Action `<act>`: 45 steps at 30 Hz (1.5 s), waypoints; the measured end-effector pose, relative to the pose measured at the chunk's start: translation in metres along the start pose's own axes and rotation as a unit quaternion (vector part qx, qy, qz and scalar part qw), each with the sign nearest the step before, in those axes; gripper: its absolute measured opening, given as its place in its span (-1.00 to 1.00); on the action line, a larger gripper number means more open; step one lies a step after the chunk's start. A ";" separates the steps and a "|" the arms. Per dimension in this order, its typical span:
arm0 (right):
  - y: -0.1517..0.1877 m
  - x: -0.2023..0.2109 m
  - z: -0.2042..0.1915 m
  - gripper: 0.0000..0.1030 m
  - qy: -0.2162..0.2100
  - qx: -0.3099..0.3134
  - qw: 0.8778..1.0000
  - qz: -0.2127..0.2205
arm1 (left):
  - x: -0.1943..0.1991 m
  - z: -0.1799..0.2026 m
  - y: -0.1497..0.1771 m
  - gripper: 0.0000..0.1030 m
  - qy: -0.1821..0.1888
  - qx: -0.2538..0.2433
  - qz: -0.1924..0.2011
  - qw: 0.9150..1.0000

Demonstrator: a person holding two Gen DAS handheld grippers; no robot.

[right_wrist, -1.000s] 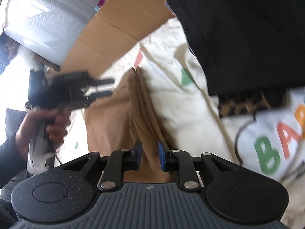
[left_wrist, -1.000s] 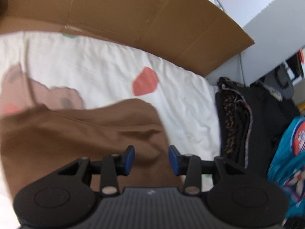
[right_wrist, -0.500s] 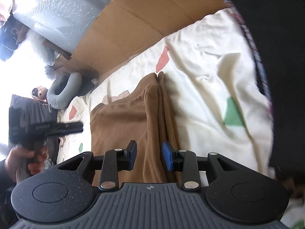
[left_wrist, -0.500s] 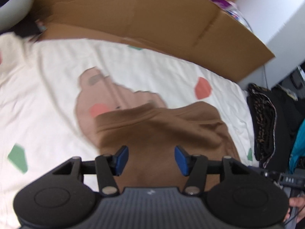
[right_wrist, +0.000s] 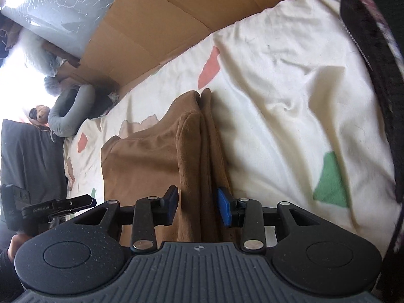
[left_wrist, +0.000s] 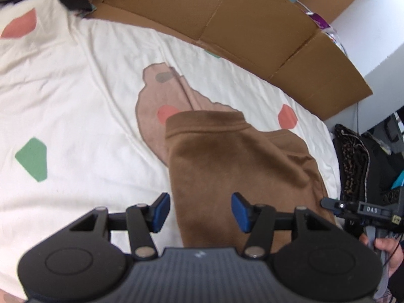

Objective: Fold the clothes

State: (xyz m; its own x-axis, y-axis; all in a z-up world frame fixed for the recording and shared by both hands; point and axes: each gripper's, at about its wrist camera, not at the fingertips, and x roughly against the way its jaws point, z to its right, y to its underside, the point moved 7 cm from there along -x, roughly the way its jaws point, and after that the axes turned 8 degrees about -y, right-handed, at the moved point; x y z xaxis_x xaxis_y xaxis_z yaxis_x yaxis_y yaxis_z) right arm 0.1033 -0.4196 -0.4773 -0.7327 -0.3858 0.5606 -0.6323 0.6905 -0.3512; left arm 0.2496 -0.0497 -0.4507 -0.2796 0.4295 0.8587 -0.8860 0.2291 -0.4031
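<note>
A brown garment (left_wrist: 234, 166) lies folded on the cream bedspread (left_wrist: 75, 101) with coloured shapes. My left gripper (left_wrist: 200, 212) hovers open over the garment's near left edge, nothing pressed between its blue pads. In the right wrist view the garment's (right_wrist: 151, 156) stacked folded edge runs straight out between the jaws of my right gripper (right_wrist: 197, 208). Those jaws are opening and the pads stand clear of the cloth. Each gripper shows in the other's view: the right gripper (left_wrist: 328, 203) at the right, the left gripper (right_wrist: 88, 200) at the left, each held by a hand.
A flattened cardboard sheet (left_wrist: 252, 25) stands along the far side of the bed. A pile of black and leopard-print clothes (left_wrist: 353, 161) lies right of the garment, dark at the edge (right_wrist: 378, 50) of the right wrist view. A grey neck pillow (right_wrist: 68, 111) rests at the far left.
Both grippers have swung leftwards across the bed toward the brown garment's near end. Both sets of jaws stand wider than a second ago. The garment has stayed lying folded.
</note>
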 end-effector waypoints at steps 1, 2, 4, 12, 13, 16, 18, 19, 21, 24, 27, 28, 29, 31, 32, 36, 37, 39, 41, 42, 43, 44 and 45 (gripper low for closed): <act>-0.001 -0.003 -0.001 -0.25 -0.001 0.003 1.000 -0.005 | -0.001 -0.002 0.001 0.10 0.004 0.003 -0.002 1.000; -0.003 -0.006 -0.001 -0.25 -0.004 0.006 1.000 -0.010 | -0.002 -0.003 0.002 0.10 0.007 0.007 -0.003 1.000; -0.006 -0.012 0.000 -0.25 -0.008 0.005 1.000 -0.017 | -0.005 -0.006 0.005 0.10 0.010 0.011 -0.008 1.000; -0.021 -0.030 0.005 -0.85 -0.009 -0.003 1.000 -0.021 | -0.012 -0.010 0.007 0.10 0.019 0.025 -0.010 0.999; -0.021 -0.030 0.006 -0.87 -0.007 0.000 1.000 -0.022 | -0.012 -0.009 0.006 0.10 0.020 0.023 -0.008 1.000; -0.021 -0.024 0.003 -0.90 -0.004 0.010 1.000 -0.016 | -0.013 -0.008 0.005 0.10 0.021 0.017 -0.007 1.000; -0.021 -0.018 0.002 -0.90 -0.007 0.010 1.000 -0.012 | -0.015 -0.008 0.005 0.10 0.022 0.018 -0.008 1.000; -0.020 -0.015 0.002 -0.90 -0.007 0.010 1.000 -0.011 | -0.016 -0.009 0.005 0.10 0.023 0.020 -0.010 1.000; -0.019 -0.014 0.003 -0.90 -0.006 0.011 1.000 -0.012 | -0.017 -0.010 0.006 0.10 0.023 0.020 -0.012 0.999; -0.018 -0.020 0.007 -0.89 -0.001 0.004 1.000 -0.019 | -0.020 -0.011 0.006 0.10 0.023 0.019 -0.015 0.999; -0.021 -0.029 0.007 -0.77 -0.016 -0.008 1.000 -0.023 | -0.021 -0.012 0.006 0.10 0.022 0.018 -0.018 0.999; -0.023 -0.032 0.005 -0.60 -0.020 -0.008 1.000 -0.021 | -0.022 -0.013 0.006 0.10 0.022 0.017 -0.019 0.999; -0.025 -0.035 0.003 -0.41 -0.026 -0.006 0.999 -0.020 | -0.022 -0.013 0.006 0.10 0.022 0.017 -0.020 0.999; -0.031 -0.041 0.000 -0.34 -0.037 -0.005 0.999 -0.016 | -0.023 -0.014 0.005 0.10 0.024 0.015 -0.022 0.999; -0.034 -0.045 -0.001 -0.34 -0.039 -0.006 0.999 -0.015 | -0.024 -0.014 0.005 0.10 0.025 0.014 -0.023 0.999; -0.049 -0.055 -0.001 -0.34 -0.051 -0.010 0.999 -0.008 | -0.026 -0.016 0.003 0.10 0.027 0.012 -0.027 0.999; -0.052 -0.058 -0.001 -0.34 -0.053 -0.010 0.999 -0.006 | -0.027 -0.016 0.003 0.10 0.028 0.012 -0.028 0.999; -0.060 -0.062 -0.002 -0.34 -0.057 -0.010 0.998 0.000 | -0.028 -0.016 0.001 0.10 0.029 0.009 -0.029 0.999; -0.070 -0.066 -0.003 -0.34 -0.060 -0.010 0.998 0.007 | -0.028 -0.016 -0.001 0.10 0.031 0.008 -0.030 0.999; -0.074 -0.069 -0.004 -0.34 -0.060 -0.009 0.998 0.010 | -0.028 -0.016 -0.002 0.10 0.031 0.007 -0.030 0.999; -0.079 -0.071 -0.003 -0.34 -0.058 -0.008 0.998 0.012 | -0.028 -0.016 -0.003 0.10 0.032 0.006 -0.030 0.999; -0.083 -0.074 -0.003 -0.34 -0.056 -0.006 0.998 0.014 | -0.028 -0.016 -0.004 0.10 0.033 0.006 -0.030 0.999; -0.087 -0.076 -0.003 -0.34 -0.052 -0.006 0.998 0.017 | -0.028 -0.016 -0.005 0.10 0.033 0.006 -0.030 0.999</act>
State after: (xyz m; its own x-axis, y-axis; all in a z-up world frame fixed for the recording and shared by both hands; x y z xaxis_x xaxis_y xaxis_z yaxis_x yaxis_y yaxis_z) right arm 0.2148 -0.4488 -0.4872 -0.7761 -0.4238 0.4669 -0.6044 0.7111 -0.3593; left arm 0.2682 -0.0491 -0.4777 -0.2017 0.4722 0.8581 -0.9047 0.2460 -0.3480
